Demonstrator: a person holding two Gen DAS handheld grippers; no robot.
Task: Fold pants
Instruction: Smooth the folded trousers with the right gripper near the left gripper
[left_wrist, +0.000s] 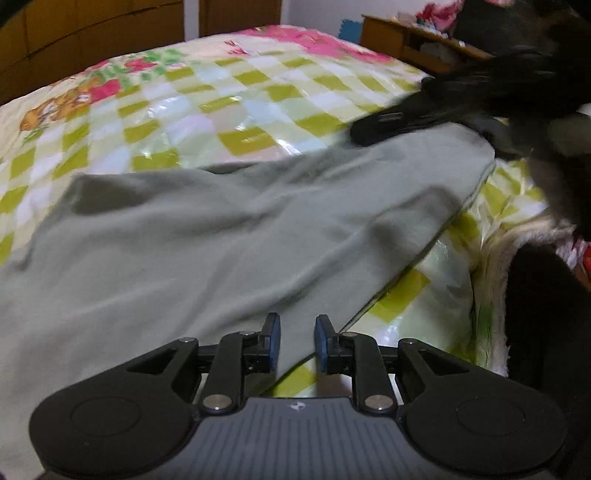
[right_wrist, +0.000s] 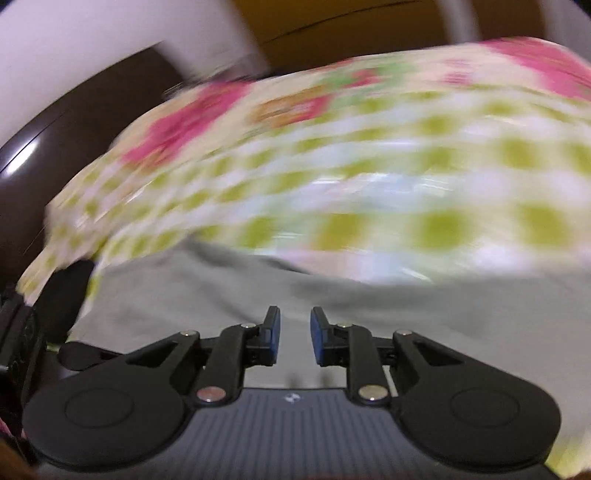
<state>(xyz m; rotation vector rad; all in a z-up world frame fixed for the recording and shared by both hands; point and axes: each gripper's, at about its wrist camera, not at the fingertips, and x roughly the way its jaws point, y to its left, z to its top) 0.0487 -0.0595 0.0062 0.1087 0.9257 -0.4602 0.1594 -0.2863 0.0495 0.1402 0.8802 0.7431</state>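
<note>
Grey-green pants lie spread across a bed, running from near left to far right. My left gripper hovers open over their near edge, and the cloth shows in the gap between the blue pads. My right gripper appears as a blurred black shape at the far end of the pants, touching or just above the hem; which one, I cannot tell. In the right wrist view the picture is smeared by motion. There the right gripper stands open above the pants, with nothing between its fingers.
The bed wears a glossy green-and-white checked cover with pink flowers. Its right edge drops off beside a person's dark clothing. A wooden shelf and brown cupboards stand behind the bed.
</note>
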